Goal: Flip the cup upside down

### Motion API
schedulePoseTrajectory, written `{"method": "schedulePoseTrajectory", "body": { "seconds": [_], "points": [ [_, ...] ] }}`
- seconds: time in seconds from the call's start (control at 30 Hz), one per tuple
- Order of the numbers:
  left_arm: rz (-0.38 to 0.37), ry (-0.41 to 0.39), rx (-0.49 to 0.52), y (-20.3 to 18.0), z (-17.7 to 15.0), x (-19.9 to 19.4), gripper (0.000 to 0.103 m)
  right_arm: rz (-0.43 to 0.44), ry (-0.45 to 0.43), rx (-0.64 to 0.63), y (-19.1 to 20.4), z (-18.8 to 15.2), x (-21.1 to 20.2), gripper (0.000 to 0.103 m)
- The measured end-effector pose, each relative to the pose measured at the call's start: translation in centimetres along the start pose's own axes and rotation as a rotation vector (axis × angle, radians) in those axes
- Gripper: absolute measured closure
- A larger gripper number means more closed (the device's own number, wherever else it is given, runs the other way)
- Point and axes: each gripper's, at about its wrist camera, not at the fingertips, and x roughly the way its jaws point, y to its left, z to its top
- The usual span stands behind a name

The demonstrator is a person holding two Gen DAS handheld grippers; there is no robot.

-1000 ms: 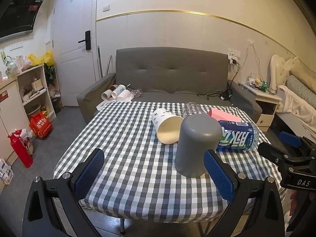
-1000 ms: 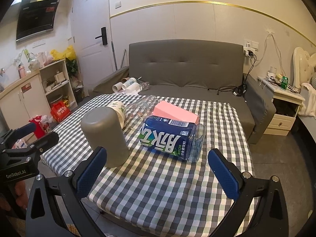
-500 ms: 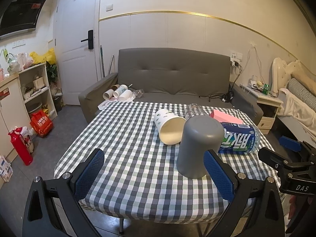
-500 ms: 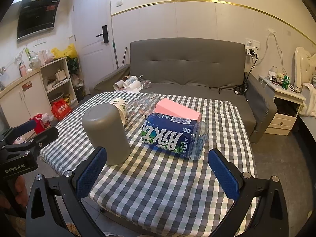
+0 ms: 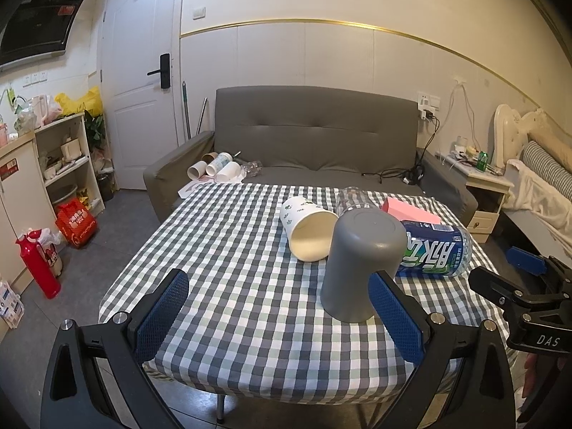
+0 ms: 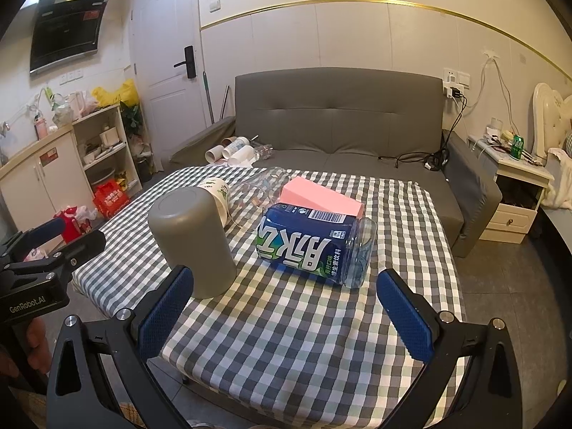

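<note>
A grey plastic cup point(image 5: 361, 262) stands upside down, mouth down, on the checkered tablecloth point(image 5: 232, 261); it also shows in the right wrist view point(image 6: 191, 241). My left gripper point(image 5: 282, 309) is open and empty, drawn back from the cup at the table's near edge, and its right pad point(image 5: 395, 316) overlaps the cup's lower right in view. My right gripper point(image 6: 286, 316) is open and empty, to the right of the cup and in front of a lying blue-labelled jar point(image 6: 318, 246).
A white paper cup point(image 5: 309, 227) lies on its side behind the grey cup. A clear glass point(image 6: 261, 189) and a pink box point(image 6: 321, 198) lie behind the jar point(image 5: 432, 250). A grey sofa point(image 5: 318, 143) stands beyond the table.
Both grippers have drawn back slightly and lifted, so the view has tilted a little. The grey cup has stayed upside down in place.
</note>
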Motion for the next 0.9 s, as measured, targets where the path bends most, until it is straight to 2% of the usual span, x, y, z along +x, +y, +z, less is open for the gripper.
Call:
{"method": "schedulePoseTrajectory", "body": {
  "seconds": [0.9],
  "points": [
    [0.005, 0.006, -0.006, 0.27, -0.3, 0.0, 0.0, 0.0, 0.001, 0.006, -0.04, -0.28, -0.01, 0.0]
  ]
}}
